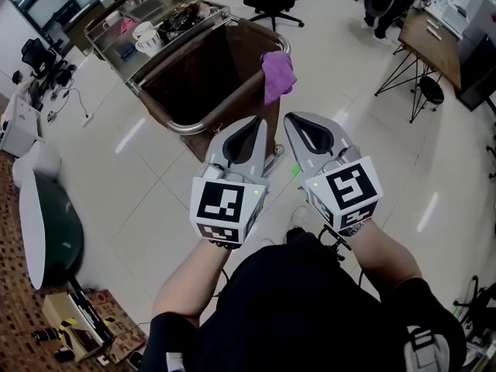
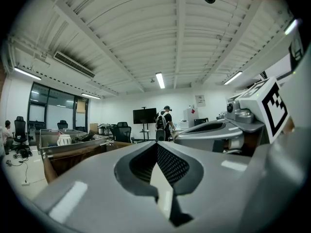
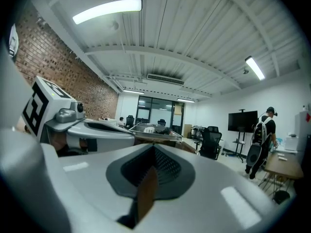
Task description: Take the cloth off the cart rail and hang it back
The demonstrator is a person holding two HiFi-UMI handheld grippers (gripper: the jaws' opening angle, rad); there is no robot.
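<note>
While the head view looks down on both tools held side by side over the pale floor, the left gripper (image 1: 253, 124) and the right gripper (image 1: 299, 121) point toward the cart (image 1: 109, 35), short of it. A purple cloth (image 1: 277, 74) hangs over the far corner of the cart's rail (image 1: 180, 125), touched by neither tool.

Left gripper view: the left gripper (image 2: 156, 145) has its jaws pressed together with nothing between them; the right gripper (image 2: 214, 130) sits just beside it and the cart (image 2: 73, 142) stands off to the left.

Right gripper view: the right gripper (image 3: 154, 148) is likewise clenched and empty, the left gripper (image 3: 97, 132) next to it, the cart (image 3: 155, 132) beyond
</note>
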